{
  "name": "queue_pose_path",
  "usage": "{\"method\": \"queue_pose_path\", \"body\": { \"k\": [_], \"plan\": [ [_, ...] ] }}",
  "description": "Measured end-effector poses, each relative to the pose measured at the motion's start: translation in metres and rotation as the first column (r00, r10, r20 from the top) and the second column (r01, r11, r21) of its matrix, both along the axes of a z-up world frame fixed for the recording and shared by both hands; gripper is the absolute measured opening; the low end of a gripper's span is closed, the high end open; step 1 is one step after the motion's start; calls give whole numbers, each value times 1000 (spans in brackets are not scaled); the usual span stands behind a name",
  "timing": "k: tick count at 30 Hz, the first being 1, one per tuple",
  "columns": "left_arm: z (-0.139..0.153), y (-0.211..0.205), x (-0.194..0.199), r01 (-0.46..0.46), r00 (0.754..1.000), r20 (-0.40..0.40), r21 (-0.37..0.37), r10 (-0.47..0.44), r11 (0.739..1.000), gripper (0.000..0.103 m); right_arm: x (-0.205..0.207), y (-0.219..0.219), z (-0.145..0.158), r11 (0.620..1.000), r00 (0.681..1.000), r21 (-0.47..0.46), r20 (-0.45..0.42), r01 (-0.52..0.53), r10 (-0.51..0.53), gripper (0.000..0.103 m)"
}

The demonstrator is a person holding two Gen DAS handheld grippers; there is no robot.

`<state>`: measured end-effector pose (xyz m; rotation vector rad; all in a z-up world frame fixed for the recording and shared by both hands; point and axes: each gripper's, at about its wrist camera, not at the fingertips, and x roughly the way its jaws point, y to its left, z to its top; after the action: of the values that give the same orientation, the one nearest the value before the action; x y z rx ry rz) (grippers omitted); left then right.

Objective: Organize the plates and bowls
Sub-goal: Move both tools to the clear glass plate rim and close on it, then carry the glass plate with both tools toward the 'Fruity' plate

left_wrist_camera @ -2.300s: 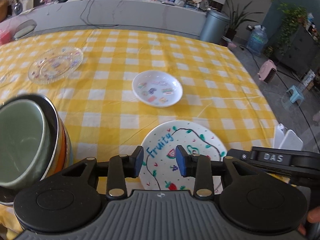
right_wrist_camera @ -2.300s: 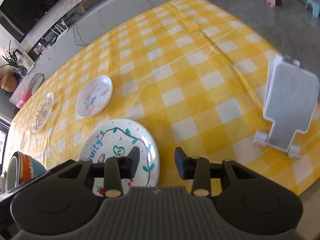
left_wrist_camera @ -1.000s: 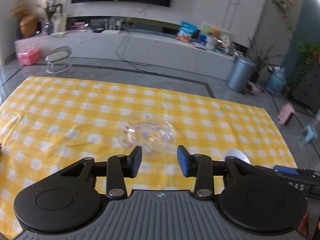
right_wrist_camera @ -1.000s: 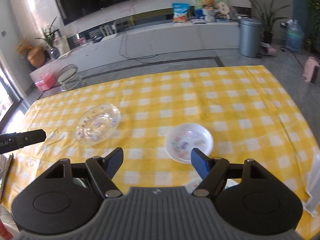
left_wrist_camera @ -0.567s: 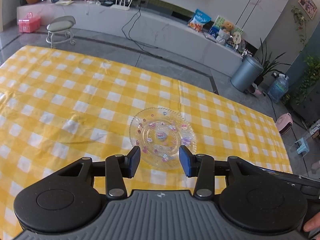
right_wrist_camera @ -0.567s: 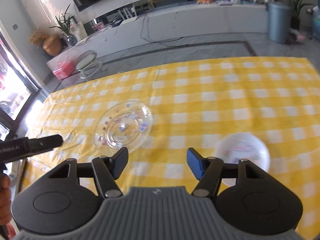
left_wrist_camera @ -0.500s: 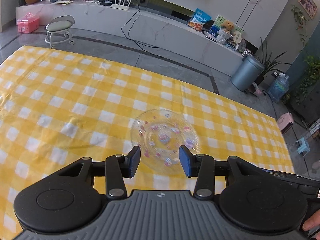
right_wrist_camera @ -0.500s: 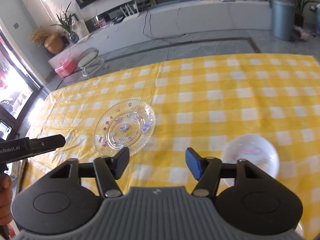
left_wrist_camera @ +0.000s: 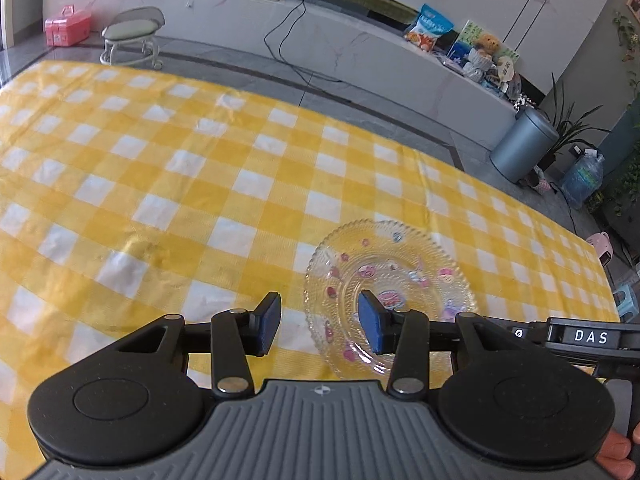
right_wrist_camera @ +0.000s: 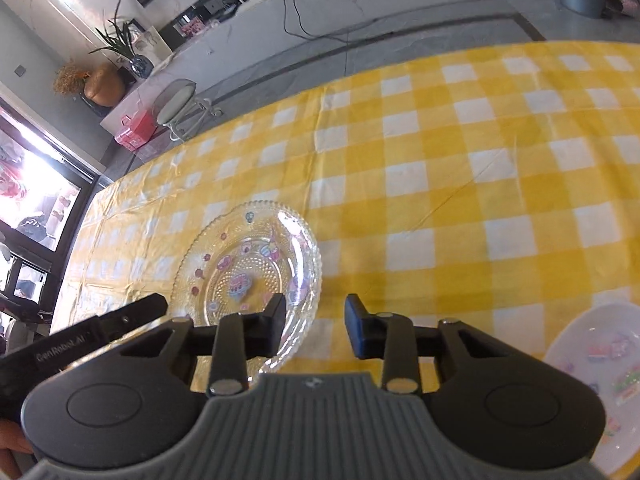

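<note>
Glass plate (left_wrist_camera: 394,276) is lying on the checked surface (left_wrist_camera: 160,184); we are holding our left gripper (left_wrist_camera: 318,326) with jaws open over its rim, while our right gripper (right_wrist_camera: 314,326) jaws are closing on nothing.

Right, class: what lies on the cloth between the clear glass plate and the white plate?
Nothing: in the right wrist view only bare yellow-checked cloth separates the clear glass plate from the white plate.
</note>
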<state>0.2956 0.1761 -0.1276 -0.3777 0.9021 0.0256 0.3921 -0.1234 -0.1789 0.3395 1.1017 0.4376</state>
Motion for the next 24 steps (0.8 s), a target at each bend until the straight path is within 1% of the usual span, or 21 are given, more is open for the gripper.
{"method": "queue_pose_path", "body": {
  "k": [2,3,4,8,10,11,14,15,16,17,24],
  "plan": [
    [-5,1,3,0,1000,-7,-5,0,1000,45,4,0,-5,1000,1000,6,-15,-1,1,32],
    [-7,1,5,0,1000,-9,-7,0,1000,44,5,1,-7,1000,1000,7,-16,-3,3,29],
    [-9,1,6,-2,1000,-11,-10,1,1000,44,6,-1,-9,1000,1000,8,-14,-2,3,28],
    [-15,0,9,5,1000,-10,-32,-5,999,35,5,-2,-13,1000,1000,28,-4,5,-5,25],
    [-16,-1,10,6,1000,-5,-32,-6,999,30,6,-1,-13,1000,1000,29,0,-3,3,19],
    [-16,-2,10,7,1000,-4,-28,-8,1000,28,7,0,-14,999,1000,32,-4,-6,6,12],
    [-17,-1,10,-1,1000,-5,-36,1,999,25,8,0,-18,998,1000,67,-24,6,-5,7],
    [-17,-2,9,-2,1000,-4,-32,1,999,24,7,-1,-18,997,1000,78,-28,14,-11,6],
    [-17,-2,10,-5,1000,-5,-23,5,1000,19,7,-2,-19,996,999,83,-32,22,-19,6],
    [-16,-3,10,-6,1000,-7,-13,6,1000,17,6,-3,-19,996,999,86,-35,28,-25,6],
    [-11,-6,4,7,1000,-9,0,-7,1000,17,1,-2,-12,997,999,66,-33,28,-26,6]
  ]
}}
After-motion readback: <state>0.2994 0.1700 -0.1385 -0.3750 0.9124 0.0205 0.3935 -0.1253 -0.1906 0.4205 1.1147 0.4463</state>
